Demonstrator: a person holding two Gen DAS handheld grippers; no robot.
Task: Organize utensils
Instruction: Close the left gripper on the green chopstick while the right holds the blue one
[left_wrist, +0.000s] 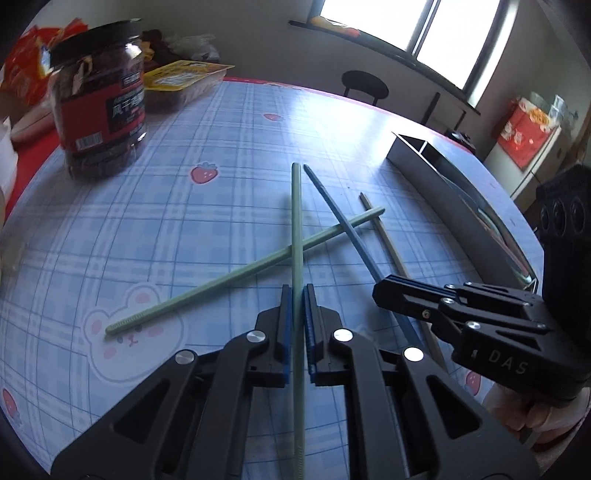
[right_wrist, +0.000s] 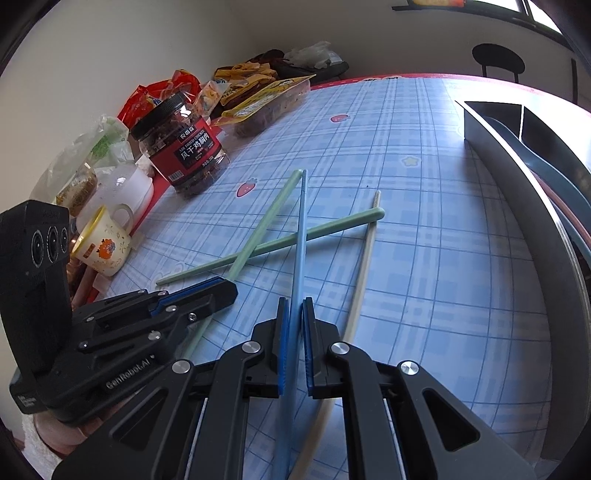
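Several chopsticks lie crossed on the blue checked tablecloth (left_wrist: 221, 206). In the left wrist view my left gripper (left_wrist: 296, 295) is shut on a green chopstick (left_wrist: 296, 221) that points away from me. A second green chopstick (left_wrist: 229, 280) lies slantwise under it. To the right, my right gripper (left_wrist: 380, 291) is shut on a blue chopstick (left_wrist: 343, 229). The right wrist view shows that gripper (right_wrist: 293, 306) with the blue chopstick (right_wrist: 301, 240) between its pads, and the left gripper (right_wrist: 229, 288) on the green chopstick (right_wrist: 266, 225). A beige chopstick (right_wrist: 364, 266) lies loose on the right.
A black divided organizer tray (right_wrist: 517, 177) with utensils inside runs along the table's right side. A jar of dried meat (left_wrist: 99, 103), snack packs (right_wrist: 258, 99) and a yellow-rimmed mug (right_wrist: 103, 247) stand at the left and back. A black chair (left_wrist: 365, 86) is beyond the table.
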